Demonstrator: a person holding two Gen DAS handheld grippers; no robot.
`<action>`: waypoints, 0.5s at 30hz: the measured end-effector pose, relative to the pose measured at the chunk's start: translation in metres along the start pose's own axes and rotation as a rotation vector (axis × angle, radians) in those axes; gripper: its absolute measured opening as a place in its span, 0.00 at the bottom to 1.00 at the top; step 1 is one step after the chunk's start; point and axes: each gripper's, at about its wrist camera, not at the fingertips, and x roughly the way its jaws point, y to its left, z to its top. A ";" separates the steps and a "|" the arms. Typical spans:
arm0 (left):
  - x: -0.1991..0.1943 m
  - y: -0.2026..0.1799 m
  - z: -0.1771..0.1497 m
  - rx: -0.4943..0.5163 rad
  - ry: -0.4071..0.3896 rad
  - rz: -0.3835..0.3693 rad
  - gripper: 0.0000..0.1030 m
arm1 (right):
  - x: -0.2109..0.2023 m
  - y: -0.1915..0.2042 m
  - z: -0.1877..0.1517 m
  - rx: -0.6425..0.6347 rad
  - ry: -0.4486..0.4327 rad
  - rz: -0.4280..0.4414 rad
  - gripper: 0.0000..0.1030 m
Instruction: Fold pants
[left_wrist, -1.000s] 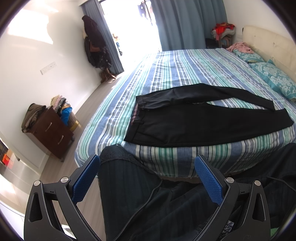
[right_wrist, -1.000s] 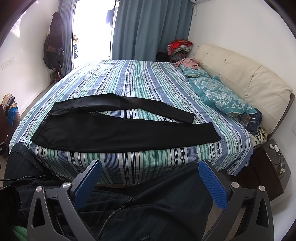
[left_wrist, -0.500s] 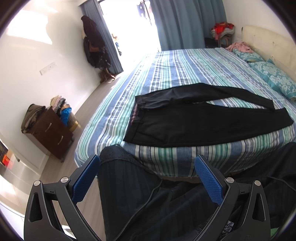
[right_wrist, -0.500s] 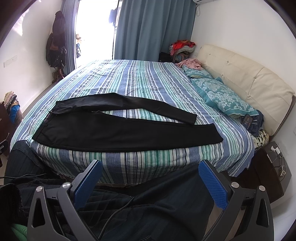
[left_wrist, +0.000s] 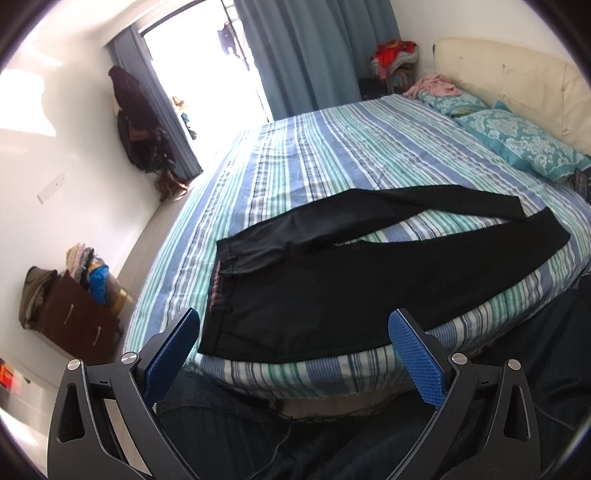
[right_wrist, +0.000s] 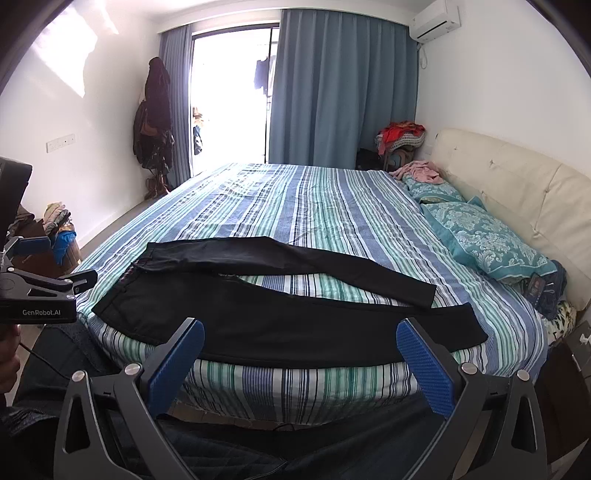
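Observation:
Black pants (left_wrist: 332, 291) lie spread flat near the front edge of the striped bed (left_wrist: 332, 158), waistband to the left, both legs running right in a narrow V. They also show in the right wrist view (right_wrist: 295, 325). My left gripper (left_wrist: 295, 336) is open and empty, just short of the waistband end. My right gripper (right_wrist: 301, 347) is open and empty, in front of the near leg. The left gripper's body (right_wrist: 40, 291) shows at the left edge of the right wrist view.
Teal pillows (right_wrist: 484, 240) and a cream headboard (right_wrist: 517, 195) lie at the right. A dark dresser with piled clothes (left_wrist: 77, 314) stands left of the bed. A nightstand (right_wrist: 569, 369) sits at the right. The person's dark-clothed legs (left_wrist: 295, 443) are below the grippers.
Both grippers have risen and moved toward the bed, so the pants look closer. The left gripper now shows in the right wrist view. The pants have not moved.

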 end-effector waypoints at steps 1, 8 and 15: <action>0.006 -0.002 0.004 -0.001 0.008 -0.004 0.99 | 0.006 -0.003 0.003 0.017 -0.001 0.001 1.00; 0.060 -0.008 0.019 -0.050 0.102 -0.029 0.99 | 0.058 -0.030 0.002 0.101 0.080 -0.012 1.00; 0.110 -0.010 0.026 -0.065 0.196 -0.030 0.99 | 0.111 -0.041 -0.018 0.128 0.228 -0.006 1.00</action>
